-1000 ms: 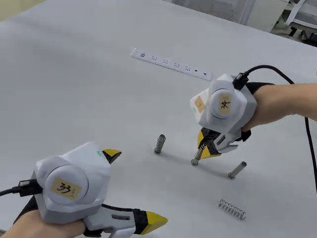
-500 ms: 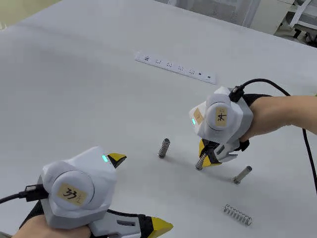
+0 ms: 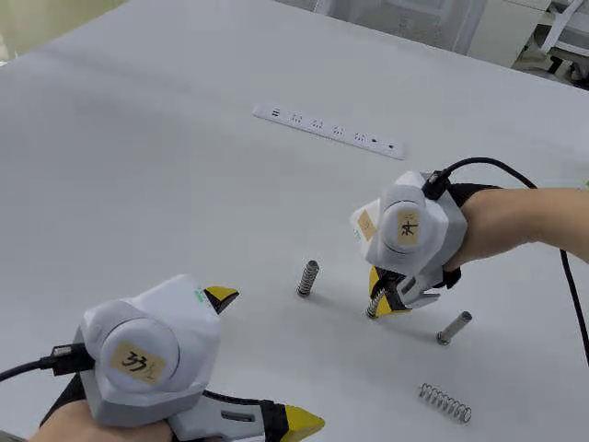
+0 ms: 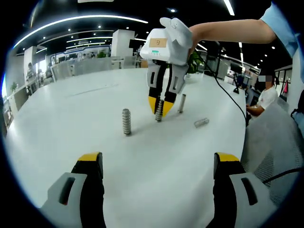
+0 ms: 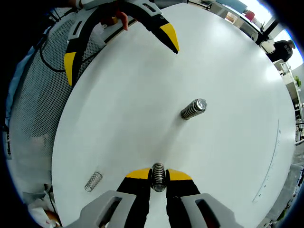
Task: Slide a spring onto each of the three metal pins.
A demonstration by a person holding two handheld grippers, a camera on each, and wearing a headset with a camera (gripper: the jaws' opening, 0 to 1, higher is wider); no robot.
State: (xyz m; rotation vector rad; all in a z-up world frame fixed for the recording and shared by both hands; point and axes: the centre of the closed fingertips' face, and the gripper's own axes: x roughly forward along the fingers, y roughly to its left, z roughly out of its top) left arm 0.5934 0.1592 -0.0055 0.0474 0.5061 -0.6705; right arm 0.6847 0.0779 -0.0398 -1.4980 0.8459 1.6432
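Two sprung pins (image 3: 308,277) — one bare pin (image 3: 454,327) — one loose spring (image 3: 445,402).

Cropped by the head view's bottom edge: left hand-held gripper (image 3: 264,361), rear body and lower jaw. Half-hidden between the closed jaws of the right hand-held gripper (image 3: 384,306): middle spring (image 3: 374,304), contents of its coils impossible to tell. Too small to read: power strip (image 3: 329,128) markings.

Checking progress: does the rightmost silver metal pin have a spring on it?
No, bare: the silver metal pin stands smooth, uncovered; a coiled spring lies nearby.
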